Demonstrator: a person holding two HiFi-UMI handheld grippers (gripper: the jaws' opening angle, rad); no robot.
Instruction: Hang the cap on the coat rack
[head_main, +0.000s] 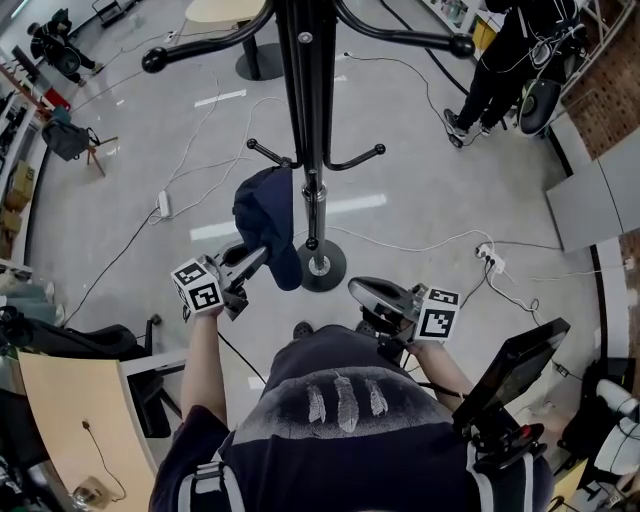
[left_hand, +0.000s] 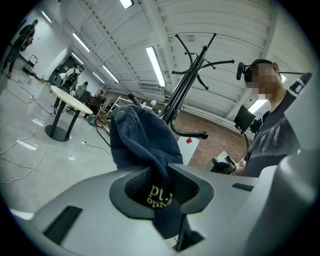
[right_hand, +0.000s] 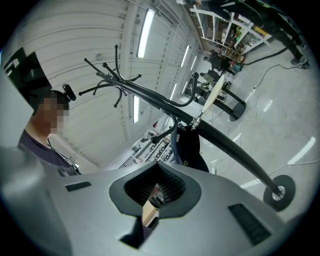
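Observation:
The black coat rack (head_main: 313, 120) stands on a round base (head_main: 322, 266) just ahead of me. A dark navy cap (head_main: 268, 225) hangs beside its pole, its top close against a lower hook (head_main: 268, 153). Whether it rests on the hook I cannot tell. My left gripper (head_main: 247, 262) is shut on the cap's lower edge. In the left gripper view the cap (left_hand: 141, 140) rises from the jaws of the left gripper (left_hand: 160, 192), with the rack (left_hand: 187, 82) behind. My right gripper (head_main: 383, 296) is lower right of the base, shut and empty. The right gripper (right_hand: 156, 192) looks at the rack's pole (right_hand: 225, 142) and cap (right_hand: 190, 147).
Cables and a power strip (head_main: 490, 258) lie on the grey floor around the rack. A person (head_main: 500, 70) stands at the back right. A round table's foot (head_main: 258, 62) is behind the rack. A desk (head_main: 70, 410) is at my left and a dark screen (head_main: 512, 368) at my right.

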